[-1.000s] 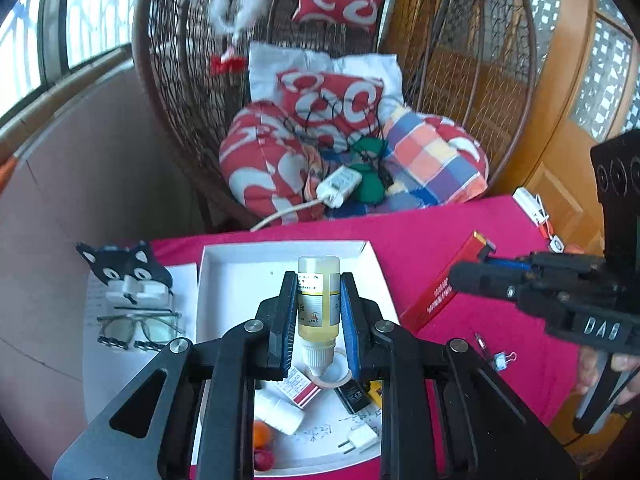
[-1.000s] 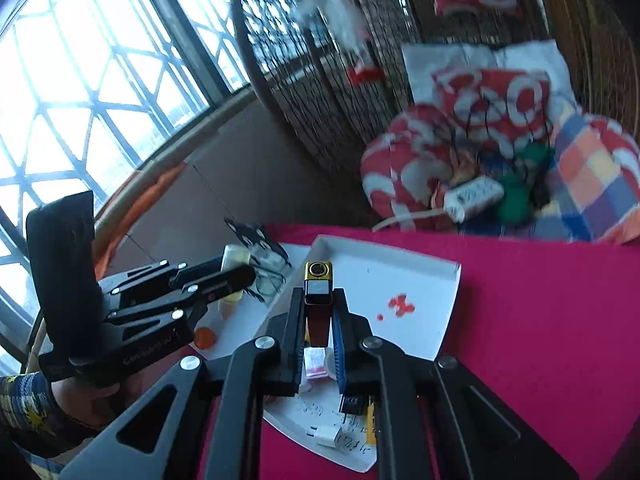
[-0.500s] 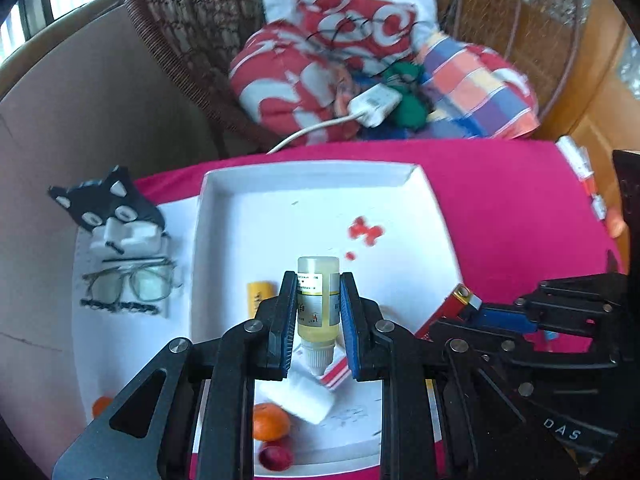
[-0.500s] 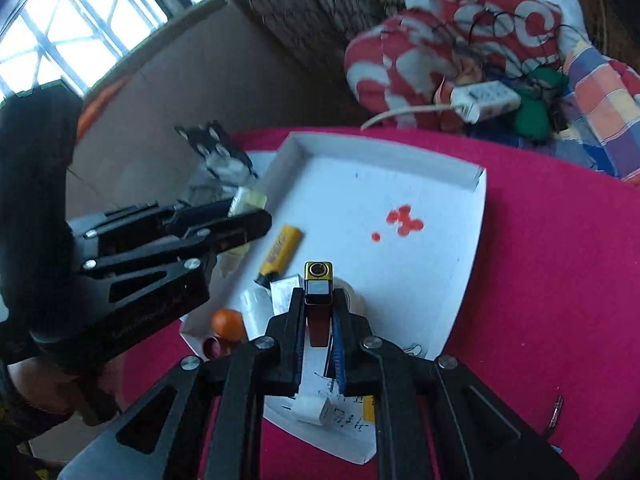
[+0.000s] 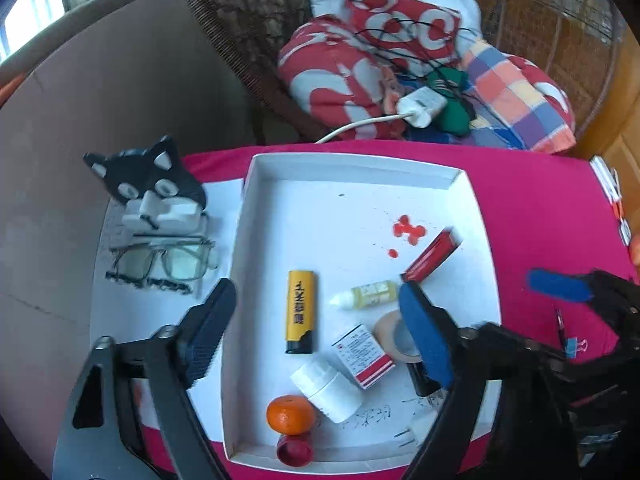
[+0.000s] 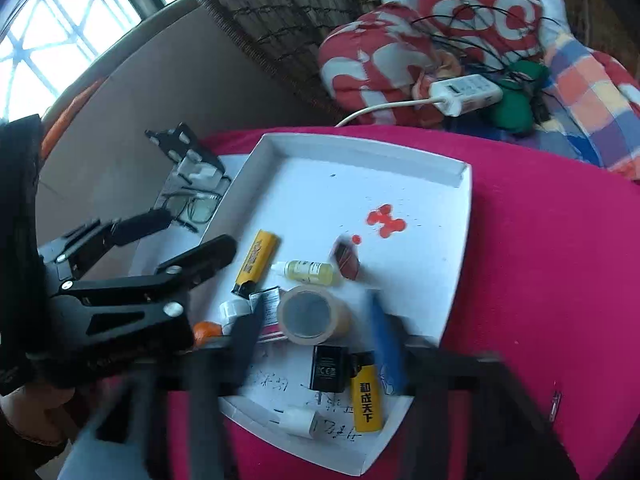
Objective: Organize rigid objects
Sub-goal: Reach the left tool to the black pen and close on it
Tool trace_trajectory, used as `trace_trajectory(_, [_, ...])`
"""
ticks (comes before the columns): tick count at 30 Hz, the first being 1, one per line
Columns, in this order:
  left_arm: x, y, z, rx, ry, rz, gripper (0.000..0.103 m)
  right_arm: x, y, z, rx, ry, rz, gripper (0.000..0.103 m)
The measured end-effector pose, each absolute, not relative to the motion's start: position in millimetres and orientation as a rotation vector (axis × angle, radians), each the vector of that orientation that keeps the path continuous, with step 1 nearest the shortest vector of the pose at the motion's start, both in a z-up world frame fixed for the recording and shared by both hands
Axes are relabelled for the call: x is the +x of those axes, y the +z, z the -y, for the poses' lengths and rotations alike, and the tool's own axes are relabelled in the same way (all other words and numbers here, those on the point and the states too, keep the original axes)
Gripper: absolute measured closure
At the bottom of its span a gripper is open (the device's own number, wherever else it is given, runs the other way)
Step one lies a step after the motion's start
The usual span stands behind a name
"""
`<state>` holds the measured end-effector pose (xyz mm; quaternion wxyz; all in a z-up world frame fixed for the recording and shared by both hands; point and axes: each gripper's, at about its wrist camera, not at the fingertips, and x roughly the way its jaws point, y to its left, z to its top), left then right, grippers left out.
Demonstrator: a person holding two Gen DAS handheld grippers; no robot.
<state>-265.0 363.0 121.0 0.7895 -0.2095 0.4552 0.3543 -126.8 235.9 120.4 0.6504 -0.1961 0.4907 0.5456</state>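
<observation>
Dropper bottle (image 5: pixel 370 294) between lighter (image 5: pixel 301 311) and red box (image 5: pixel 430 255)

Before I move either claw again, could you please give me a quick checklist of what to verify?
1. Left claw empty: ok; its jaws have just opened, with nothing between them.
2. Right claw empty: ok; its jaws have just opened, with nothing gripped.
3. Dropper bottle inside the white tray: ok, lying on its side.
4. Red case settled in the tray: cannot tell; it looks blurred.
5. Pink cloth cleared of loose items: not ok; a binder clip lies beside the tray.
</observation>
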Motion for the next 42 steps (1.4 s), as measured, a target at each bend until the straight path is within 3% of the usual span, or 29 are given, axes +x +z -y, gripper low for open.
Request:
trace_trajectory(1, [-265.3, 120.9, -363.0, -0.450, 0.771, -0.978, 0.017, -123.9, 120.8, -233.2, -0.431, 1.232, -1.112, 0.003])
trace_trajectory(2, [-265.7, 121.0, -362.2, -0.447, 0.775, -0.976, 0.017, -120.7, 121.4, -229.3, -0.412, 1.230, -1.113, 0.000])
trace_trajectory(11, [-253.1, 126.5, -341.5, -0.450, 0.782, -0.958, 0.017, -100.6, 136.9, -203.0, -0.378, 1.220, -1.050, 0.000])
trace_trajectory(19, [-195.8, 126.1, -285.5, -0.441, 0.658, -0.955, 0.017, -20.9, 142.1, -123.2, -0.242, 1.043, -1.039, 0.000])
trace_trajectory(33, [-60.3, 40.7, -160.7, -0.468, 0.383, -1.243, 0.017, 82.3, 106.6, 48.3, -0.089, 0.725, -1.179, 0.000])
trace_trajectory(42, [-21.0, 8.3, -131.8, -0.443, 0.488, -1.283, 0.017, 108.4, 104.9, 103.5, -0.085, 0.681, -1.193, 0.000])
